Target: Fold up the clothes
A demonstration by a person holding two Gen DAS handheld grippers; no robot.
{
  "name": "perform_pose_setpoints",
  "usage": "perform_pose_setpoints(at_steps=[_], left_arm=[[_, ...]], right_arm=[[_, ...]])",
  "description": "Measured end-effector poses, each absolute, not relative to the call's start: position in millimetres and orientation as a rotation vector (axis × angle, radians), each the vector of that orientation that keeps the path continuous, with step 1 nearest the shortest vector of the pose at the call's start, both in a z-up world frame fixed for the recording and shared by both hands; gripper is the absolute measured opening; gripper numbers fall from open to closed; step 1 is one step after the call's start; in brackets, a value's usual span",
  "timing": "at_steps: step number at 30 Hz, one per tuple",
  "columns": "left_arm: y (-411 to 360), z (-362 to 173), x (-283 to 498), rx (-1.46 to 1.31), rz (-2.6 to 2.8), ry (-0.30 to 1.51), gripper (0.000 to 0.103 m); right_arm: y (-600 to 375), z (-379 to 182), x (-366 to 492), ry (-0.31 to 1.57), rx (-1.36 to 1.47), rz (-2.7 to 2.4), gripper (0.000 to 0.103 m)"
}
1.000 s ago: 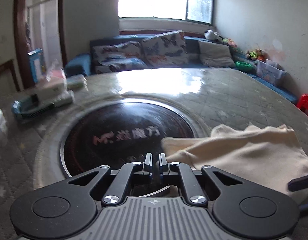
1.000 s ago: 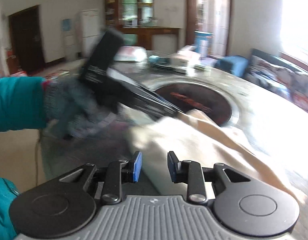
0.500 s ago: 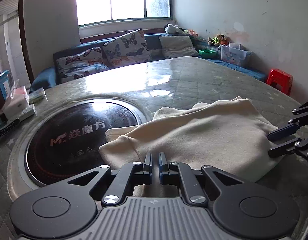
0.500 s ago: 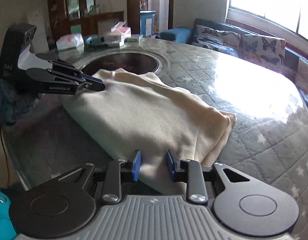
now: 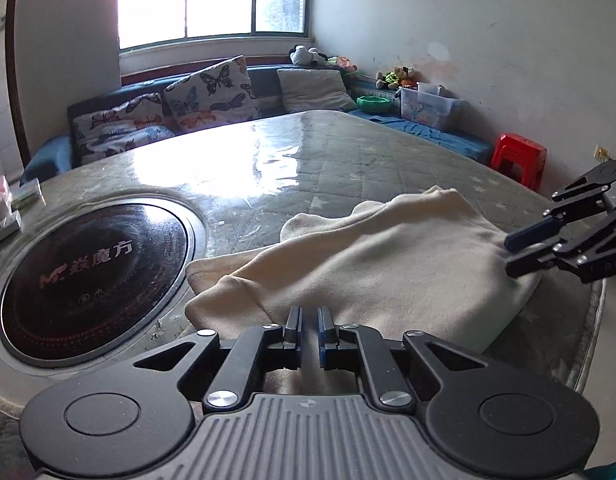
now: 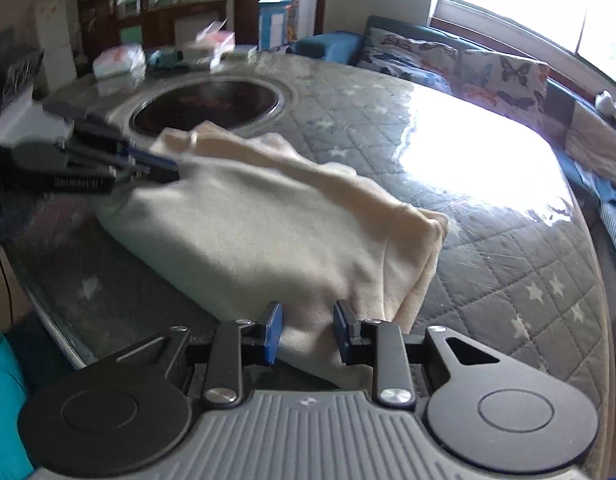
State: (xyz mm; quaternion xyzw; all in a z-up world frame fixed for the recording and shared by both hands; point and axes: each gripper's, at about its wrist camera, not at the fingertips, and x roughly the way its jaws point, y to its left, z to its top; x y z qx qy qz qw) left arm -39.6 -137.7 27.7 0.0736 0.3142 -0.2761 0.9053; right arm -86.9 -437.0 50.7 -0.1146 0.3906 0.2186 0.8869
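A cream garment [image 5: 371,268] lies folded over on the round quilted table; it also shows in the right wrist view [image 6: 260,232]. My left gripper [image 5: 308,330] sits at the garment's near edge with its jaws almost together, a thin gap between the pads, and no cloth visibly pinched. In the right wrist view it [image 6: 164,168] points at the garment's far left end. My right gripper [image 6: 306,334] is open with the garment's near edge between its pads. In the left wrist view it [image 5: 515,256] rests at the cloth's right end.
A round black glass hotplate [image 5: 92,276] is set in the table beside the garment. Boxes and packets [image 6: 168,56] stand at the table's far side. A sofa with butterfly cushions [image 5: 204,100] and a red stool [image 5: 517,160] lie beyond the table edge.
The left gripper has drawn the garment back from the hotplate toward the table's near edge. The right gripper has come in from the side, and the cloth edge now lies between its pads.
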Motion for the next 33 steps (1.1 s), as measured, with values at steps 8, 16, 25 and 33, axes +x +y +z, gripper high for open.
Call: perform_pose_setpoints(at_steps=[8, 16, 25, 33], left_arm=[[-131.2, 32.5, -28.3, 0.140, -0.516, 0.654, 0.009], [-130.4, 30.3, -17.2, 0.115, -0.496, 0.677, 0.010], [-156.1, 32.9, 2.5, 0.133, -0.508, 0.684, 0.010], [-146.4, 30.7, 10.6, 0.064, -0.486, 0.719, 0.012]], right_arm=[[-454.7, 45.6, -27.4, 0.752, -0.080, 0.322, 0.026], [-461.5, 37.7, -8.4, 0.753, -0.039, 0.245, 0.019], [-429.2, 30.7, 14.0, 0.761, -0.083, 0.294, 0.019], [-415.3, 47.5, -11.5, 0.716, -0.160, 0.363, 0.020]])
